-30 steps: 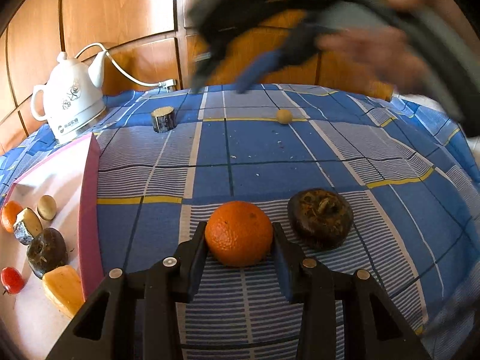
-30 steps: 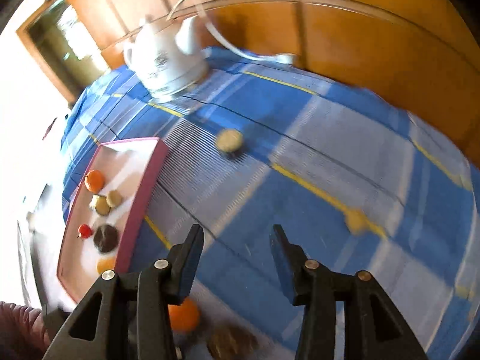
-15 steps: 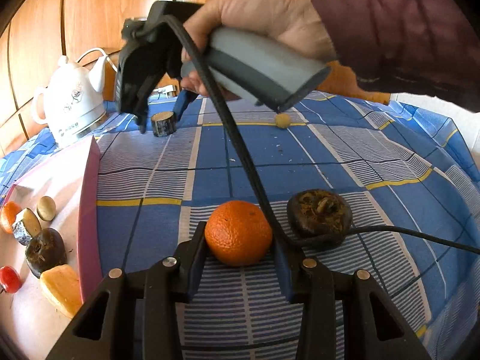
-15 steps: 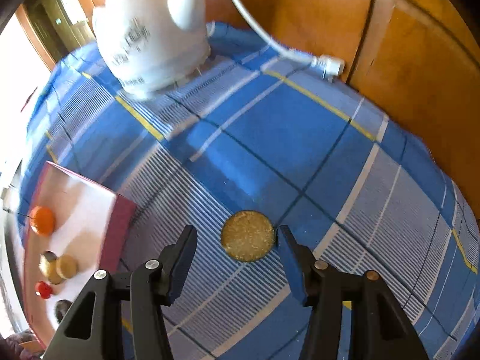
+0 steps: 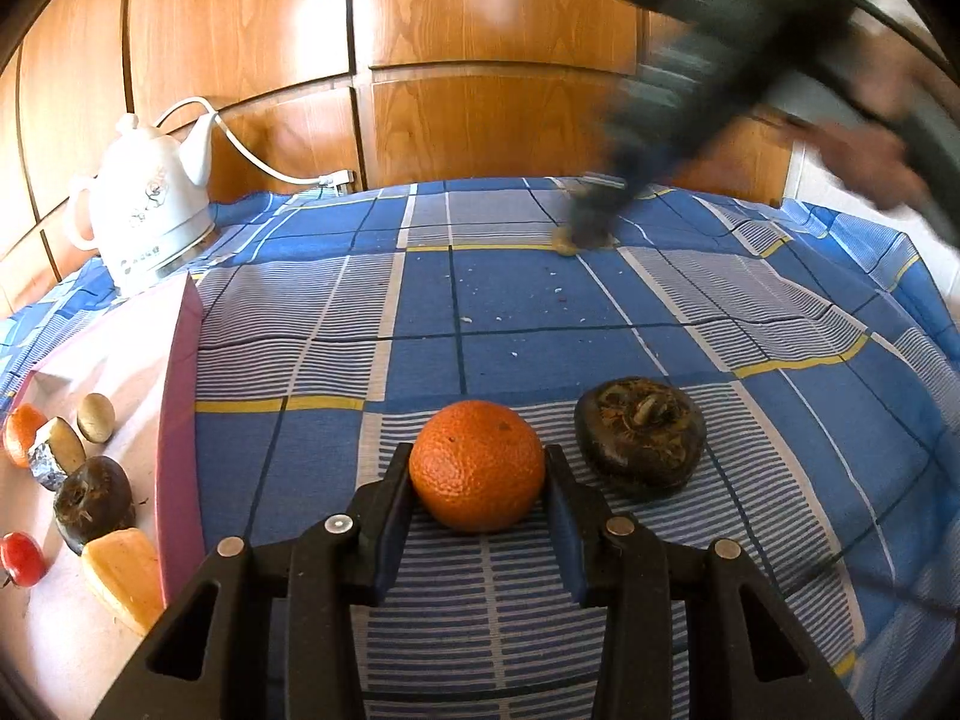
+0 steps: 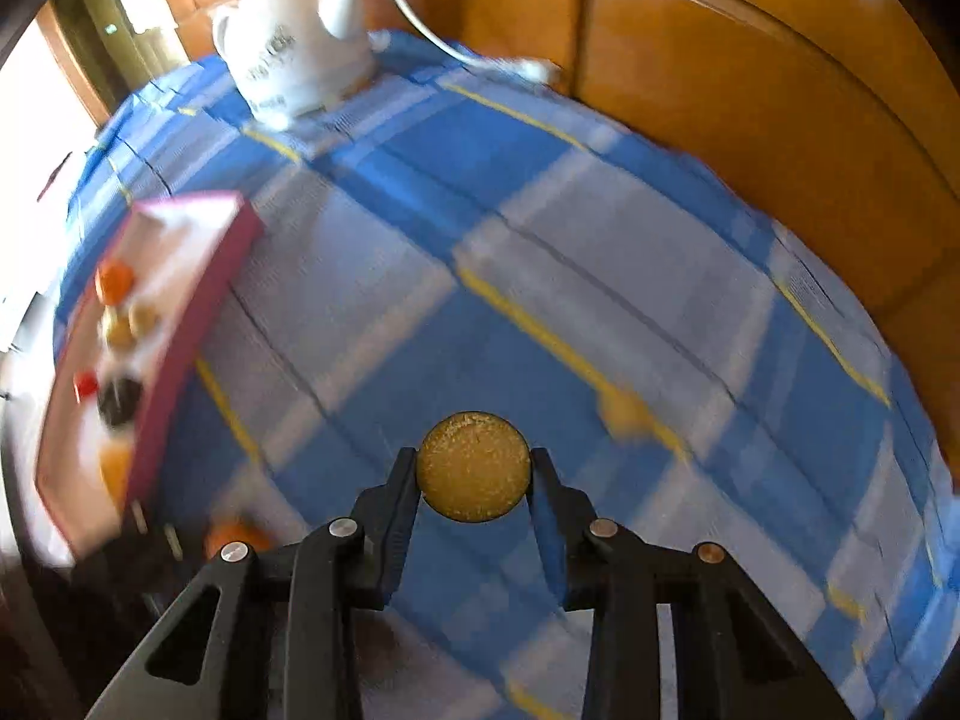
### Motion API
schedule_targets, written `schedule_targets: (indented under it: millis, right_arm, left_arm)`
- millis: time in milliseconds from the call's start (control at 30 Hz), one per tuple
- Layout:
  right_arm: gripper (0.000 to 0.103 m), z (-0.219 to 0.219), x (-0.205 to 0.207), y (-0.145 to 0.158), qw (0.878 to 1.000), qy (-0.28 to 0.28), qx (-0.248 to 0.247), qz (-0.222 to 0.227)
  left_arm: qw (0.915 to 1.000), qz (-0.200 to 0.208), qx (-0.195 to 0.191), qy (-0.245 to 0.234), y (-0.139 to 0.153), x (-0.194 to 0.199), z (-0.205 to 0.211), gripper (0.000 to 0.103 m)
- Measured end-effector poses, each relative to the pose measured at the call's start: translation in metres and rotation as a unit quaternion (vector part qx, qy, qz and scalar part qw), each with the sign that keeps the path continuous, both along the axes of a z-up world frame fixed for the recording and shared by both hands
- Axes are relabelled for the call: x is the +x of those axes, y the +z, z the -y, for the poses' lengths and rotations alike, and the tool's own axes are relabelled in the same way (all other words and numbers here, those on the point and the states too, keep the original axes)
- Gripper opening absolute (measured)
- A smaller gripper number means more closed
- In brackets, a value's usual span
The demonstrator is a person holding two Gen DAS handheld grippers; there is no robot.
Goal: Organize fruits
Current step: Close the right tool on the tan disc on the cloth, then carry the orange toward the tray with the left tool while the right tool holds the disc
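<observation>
Orange (image 5: 477, 465) pinched between left gripper (image 5: 478, 474) pads

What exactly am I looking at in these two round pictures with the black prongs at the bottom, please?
No robot here: a person holds a two-finger gripper in each hand, and a wide-angle camera on each one looks out along its fingers. Those fingers are the black prongs.

In the left camera's picture, the left gripper is closed on an orange resting on the blue checked tablecloth. A dark brown fruit lies beside it, a pink tray with fruits already inside stands to the left, and a white kettle at the back. The blur at upper right is the person's other hand.

In the right camera's picture, the right gripper has just been closing and now grips a yellowish-brown disc.
</observation>
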State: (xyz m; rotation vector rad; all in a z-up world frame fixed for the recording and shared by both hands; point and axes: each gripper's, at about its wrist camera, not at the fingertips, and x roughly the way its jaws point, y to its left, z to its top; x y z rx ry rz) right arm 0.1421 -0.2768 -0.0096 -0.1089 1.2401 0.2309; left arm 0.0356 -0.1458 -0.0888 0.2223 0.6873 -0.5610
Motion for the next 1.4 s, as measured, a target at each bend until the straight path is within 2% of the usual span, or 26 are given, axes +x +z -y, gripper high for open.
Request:
schedule_targets:
  millis: [100,233,300,400,867,1100,1400]
  right_arm:
    - [0.036,0.033,-0.035,-0.009,0.999,-0.034,-0.008,-0.024]
    - [0.036,0.061,-0.057,-0.031,0.996,-0.085,-0.008,-0.039]
    - [0.036,0.068,-0.061,-0.043,0.994,-0.105,-0.002,-0.04]
    - [0.036,0.073,-0.065,-0.044,0.992,-0.122,0.018,-0.019]
    - [0.036,0.062,-0.064,-0.051,0.994,-0.11,-0.011,-0.014]
    - [0.037,0.069,-0.051,-0.056,0.994,-0.11,0.007,-0.022]
    - [0.037,0.077,-0.054,-0.056,0.993,-0.112,0.01,-0.022]
  left_arm:
    - [1.0,0.002,0.006,0.002,0.0,0.0,0.002,0.042]
    - [0.9999,0.0,0.013,0.004,0.001,0.001,0.003,0.043]
    - [0.9998,-0.004,0.017,0.004,0.002,0.002,0.004,0.043]
    - [0.9997,-0.01,0.021,0.007,0.002,0.005,0.004,0.045]
    - [0.997,-0.06,0.041,0.026,0.009,0.015,0.011,0.046]
    - [0.9972,-0.054,0.041,0.032,0.008,0.012,0.011,0.046]
    - [0.9977,-0.042,0.039,0.036,0.007,0.009,0.011,0.046]
